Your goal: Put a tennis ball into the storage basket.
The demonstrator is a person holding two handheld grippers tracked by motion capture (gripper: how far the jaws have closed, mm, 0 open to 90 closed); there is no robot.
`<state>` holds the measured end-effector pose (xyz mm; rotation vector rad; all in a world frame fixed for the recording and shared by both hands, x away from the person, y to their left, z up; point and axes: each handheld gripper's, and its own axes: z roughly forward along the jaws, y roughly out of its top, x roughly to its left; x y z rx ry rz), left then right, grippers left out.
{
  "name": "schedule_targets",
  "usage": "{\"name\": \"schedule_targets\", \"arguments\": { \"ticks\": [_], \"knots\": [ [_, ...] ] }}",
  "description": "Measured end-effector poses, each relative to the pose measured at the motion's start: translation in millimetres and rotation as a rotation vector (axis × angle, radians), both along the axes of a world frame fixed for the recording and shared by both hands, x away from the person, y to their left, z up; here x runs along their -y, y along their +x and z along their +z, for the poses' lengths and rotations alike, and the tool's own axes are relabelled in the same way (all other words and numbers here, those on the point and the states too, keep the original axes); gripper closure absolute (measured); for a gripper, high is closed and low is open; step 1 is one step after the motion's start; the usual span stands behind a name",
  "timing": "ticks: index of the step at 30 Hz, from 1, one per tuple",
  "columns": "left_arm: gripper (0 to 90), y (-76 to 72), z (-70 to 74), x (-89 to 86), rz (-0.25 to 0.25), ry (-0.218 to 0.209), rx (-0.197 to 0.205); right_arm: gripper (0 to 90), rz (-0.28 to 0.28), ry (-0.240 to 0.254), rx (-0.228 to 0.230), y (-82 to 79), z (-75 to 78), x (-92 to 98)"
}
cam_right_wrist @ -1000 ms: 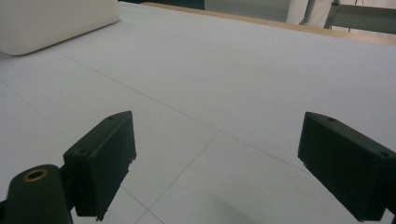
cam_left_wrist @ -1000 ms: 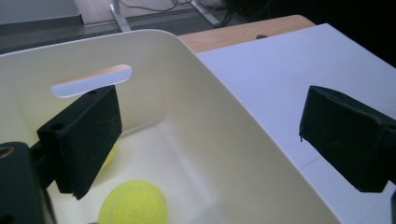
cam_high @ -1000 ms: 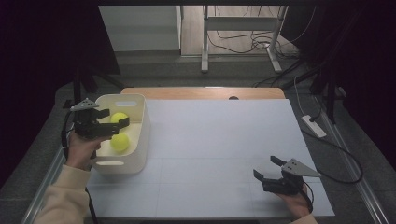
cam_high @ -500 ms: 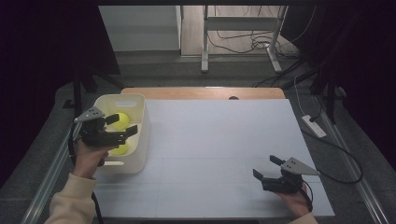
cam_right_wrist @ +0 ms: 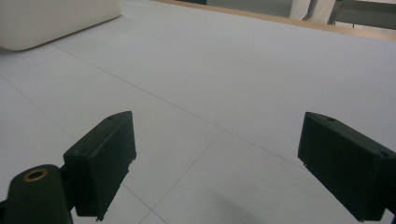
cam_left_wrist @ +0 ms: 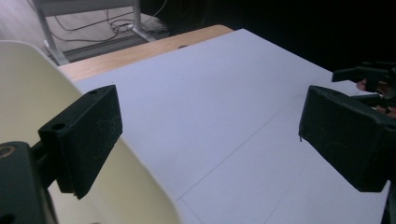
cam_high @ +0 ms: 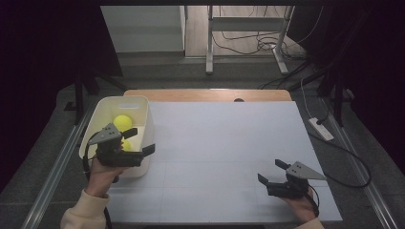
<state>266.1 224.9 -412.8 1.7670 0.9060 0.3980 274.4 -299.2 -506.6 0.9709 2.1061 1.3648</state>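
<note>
A white bin [cam_high: 144,116] stands at the table's left side with two yellow-green balls in it. One ball [cam_high: 122,122] lies in plain sight; the other [cam_high: 127,145] is half hidden behind my left gripper [cam_high: 140,140]. That gripper hovers open over the bin's near right corner, its jaws wide apart with nothing between them. In the left gripper view the open left gripper [cam_left_wrist: 210,135] looks past the bin's wall [cam_left_wrist: 28,84] across the table. My right gripper [cam_high: 271,171] rests open at the near right of the mat; in its own view the right gripper [cam_right_wrist: 217,158] holds nothing.
A white mat [cam_high: 224,143] covers the table, with a strip of wood [cam_high: 205,94] bare along the far edge. A power strip [cam_high: 321,129] lies on the floor at the right. The bin [cam_right_wrist: 56,18] sits far off in the right gripper view.
My left gripper has come back toward the person and a little to the right, from over the balls to the bin's near right corner. The right gripper has stayed put.
</note>
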Motion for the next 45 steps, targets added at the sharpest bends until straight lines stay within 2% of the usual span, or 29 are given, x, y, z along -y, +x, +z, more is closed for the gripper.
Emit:
{"name": "schedule_targets", "arguments": {
  "ticks": [4,14,25,29,33,38,40,45],
  "knots": [
    [6.8,-7.5,-3.5,9.4,-0.037,-0.004,0.019,11.5,-0.001,-0.002,-0.001,-0.2,-0.2,0.1],
    [7.0,-16.5,-12.6,29.5,-0.103,-0.014,0.027,11.5,-0.004,0.002,0.002,-1.0,0.1,1.5],
    [7.7,-22.8,-20.6,42.6,-0.157,-0.007,0.038,11.5,-0.006,0.005,0.004,-2.0,0.7,1.2],
    [8.3,-26.7,-23.6,48.7,-0.193,-0.007,0.046,11.5,-0.008,0.005,0.006,-2.4,1.0,1.3],
    [8.4,-28.2,-29.1,54.0,-0.213,0.001,0.031,11.5,-0.008,0.003,0.009,-3.1,1.6,0.9],
    [8.4,-28.4,-41.3,59.5,-0.242,0.021,0.007,11.5,-0.01,0.002,0.01,-3.4,1.6,1.1],
    [8.2,-28.6,-47.6,63.2,-0.251,0.052,0.005,11.5,-0.012,0.001,0.009,-3.5,1.5,1.2],
    [8.5,-27.8,-63.9,67.0,-0.257,0.091,-0.014,11.5,-0.009,0.003,0.006,-4.2,1.0,0.9]
  ]
}}
